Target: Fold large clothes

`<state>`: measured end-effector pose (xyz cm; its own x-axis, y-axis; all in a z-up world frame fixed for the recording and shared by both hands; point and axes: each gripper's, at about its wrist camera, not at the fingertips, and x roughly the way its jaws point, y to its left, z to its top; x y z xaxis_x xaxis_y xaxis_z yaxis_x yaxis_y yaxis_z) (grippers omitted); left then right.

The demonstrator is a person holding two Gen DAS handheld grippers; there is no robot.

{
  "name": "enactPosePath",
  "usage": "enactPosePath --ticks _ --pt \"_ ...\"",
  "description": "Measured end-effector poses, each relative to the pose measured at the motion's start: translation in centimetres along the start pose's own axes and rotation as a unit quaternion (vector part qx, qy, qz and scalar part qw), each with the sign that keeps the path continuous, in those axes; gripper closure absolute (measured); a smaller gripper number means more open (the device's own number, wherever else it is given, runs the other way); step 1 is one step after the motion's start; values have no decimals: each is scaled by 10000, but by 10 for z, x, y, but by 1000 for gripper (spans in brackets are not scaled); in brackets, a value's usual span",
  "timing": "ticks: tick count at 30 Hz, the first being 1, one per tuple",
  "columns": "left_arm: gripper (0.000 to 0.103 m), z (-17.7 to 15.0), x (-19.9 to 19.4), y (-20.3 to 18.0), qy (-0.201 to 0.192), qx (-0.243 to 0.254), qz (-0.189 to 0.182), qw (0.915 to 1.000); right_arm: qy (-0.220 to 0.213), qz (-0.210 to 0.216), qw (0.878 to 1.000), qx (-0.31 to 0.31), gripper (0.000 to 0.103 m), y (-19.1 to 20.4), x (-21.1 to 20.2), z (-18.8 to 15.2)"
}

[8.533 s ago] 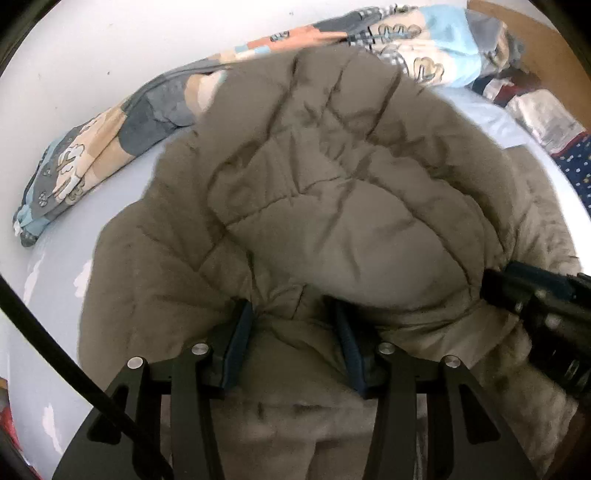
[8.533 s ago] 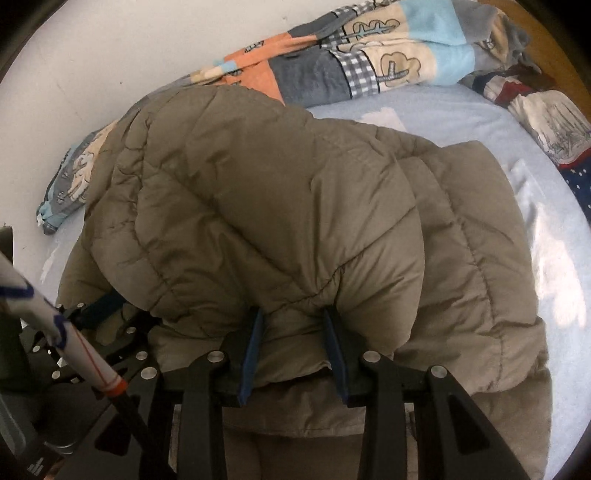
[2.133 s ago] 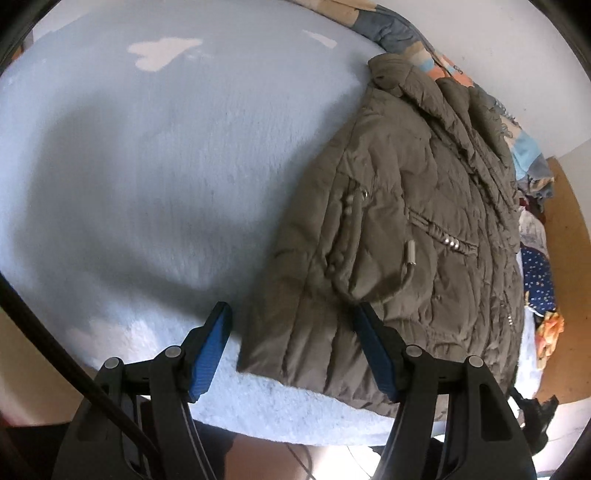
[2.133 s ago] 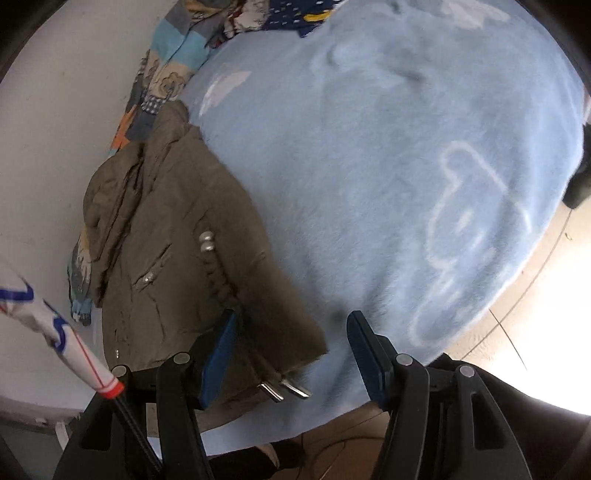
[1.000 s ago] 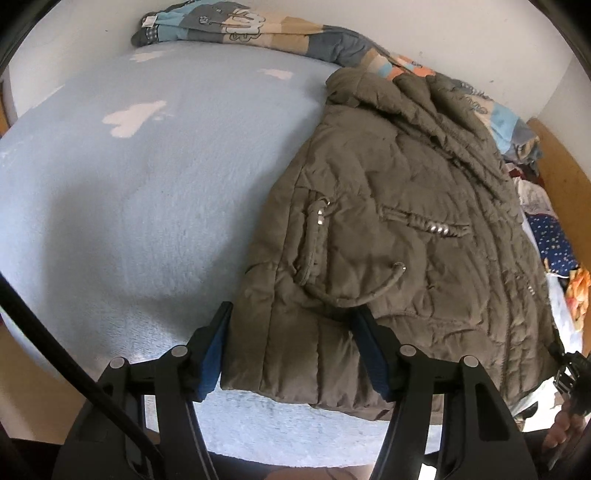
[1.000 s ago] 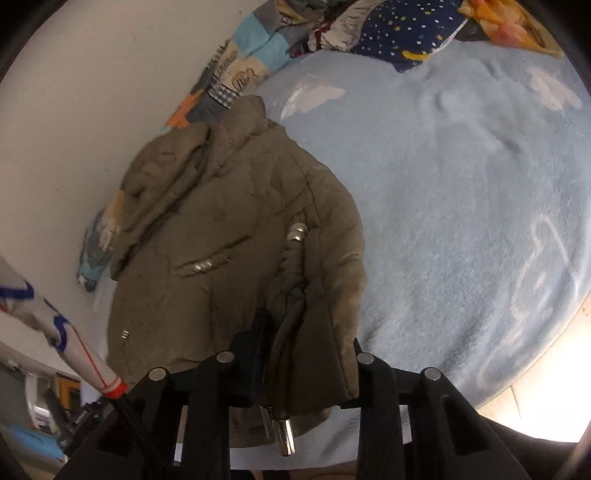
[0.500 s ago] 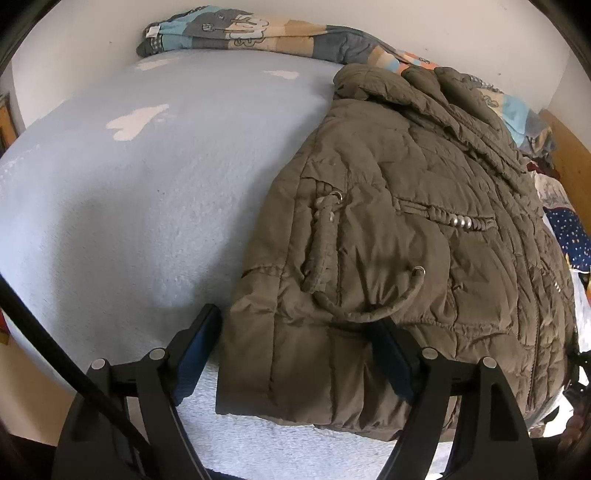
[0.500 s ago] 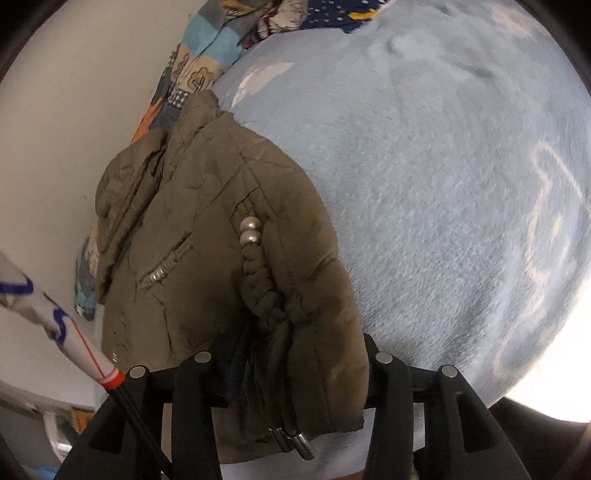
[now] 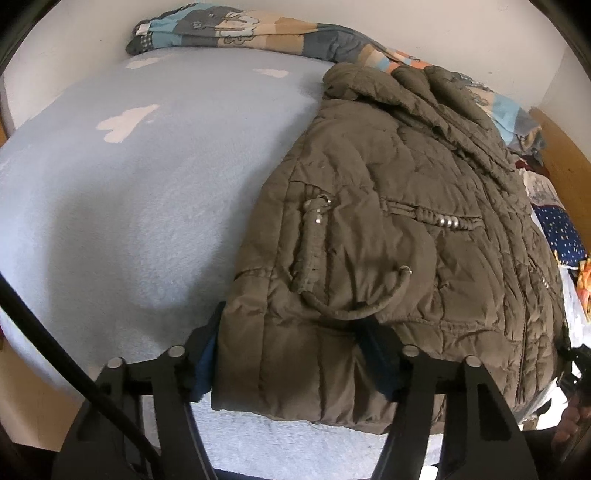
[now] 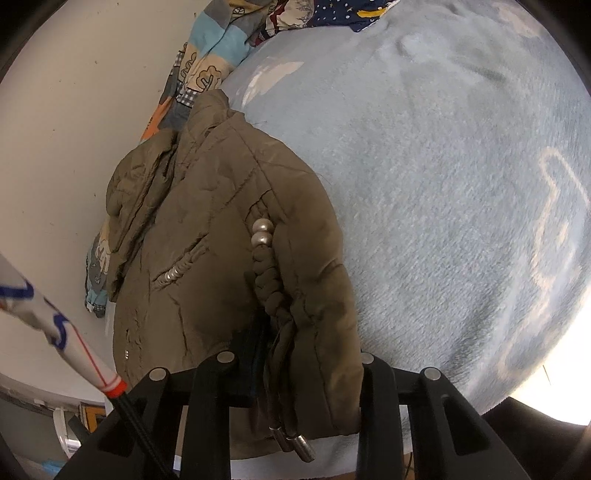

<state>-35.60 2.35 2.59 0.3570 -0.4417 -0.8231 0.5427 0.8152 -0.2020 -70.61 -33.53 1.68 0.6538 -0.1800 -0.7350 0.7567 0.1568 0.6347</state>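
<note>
From the left wrist, the jacket [image 9: 388, 229] lies flat on the bed [image 9: 129, 206], over its right part, collar toward the wall and hem toward the camera at the bed's near edge. The left gripper [image 9: 295, 354] has just been closing its jaws, and the near-left hem corner now sits bunched between them, both fingers pressing into the padded cloth. A braided cord with metal beads crosses the jacket's front, and a loose drawstring [image 9: 369, 302] loops just above the grip. A patterned blanket [image 9: 236, 29] runs along the wall behind the collar, and more patterned cloth [image 9: 561, 236] is heaped at the far right. A bare hand shows at the lower right edge, too cut off to tell more. From the right wrist, the same jacket [image 10: 207, 236] stretches away toward the wall on the left, with the bed [image 10: 461, 184] filling the right side. The right gripper [image 10: 306, 376] has likewise just been closing its jaws, which pinch a thick fold of the hem corner; the right finger is largely hidden behind the cloth. A braided cord with two silver beads [image 10: 262, 232] runs down into the grip, and metal-tipped cord ends [image 10: 295, 443] hang below the hem.
</note>
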Motion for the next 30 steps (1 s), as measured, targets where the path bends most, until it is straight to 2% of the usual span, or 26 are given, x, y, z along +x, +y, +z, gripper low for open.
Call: enactPosePath --ticks 9,10,12,15,17,22,30 --pt "50 -2 -3 -12 -190 358 191 9990 -25 -12 10000 30 71 0 3 -1" --pt "54 -2 -3 -13 -211 394 181 9988 -36 -10 10000 41 71 1 3 -2" --pt "70 -1 -7 -14 -289 463 132 9984 -62 -23 10000 37 71 2 3 -2" --pt "77 -3 -12 -22 -439 672 182 9966 -113 -108 9999 -71 72 7 2 -4" --pt "80 -4 -16 -27 -528 807 220 9951 -135 -190 9995 -201 78 12 0 -5" --pt "82 -5 -20 -36 -675 1063 355 9914 -431 -437 9940 -906 85 40 -13 -9" --pt "82 -8 -17 -45 -697 1399 681 9854 -362 -471 9944 -875 85 37 -10 -6"
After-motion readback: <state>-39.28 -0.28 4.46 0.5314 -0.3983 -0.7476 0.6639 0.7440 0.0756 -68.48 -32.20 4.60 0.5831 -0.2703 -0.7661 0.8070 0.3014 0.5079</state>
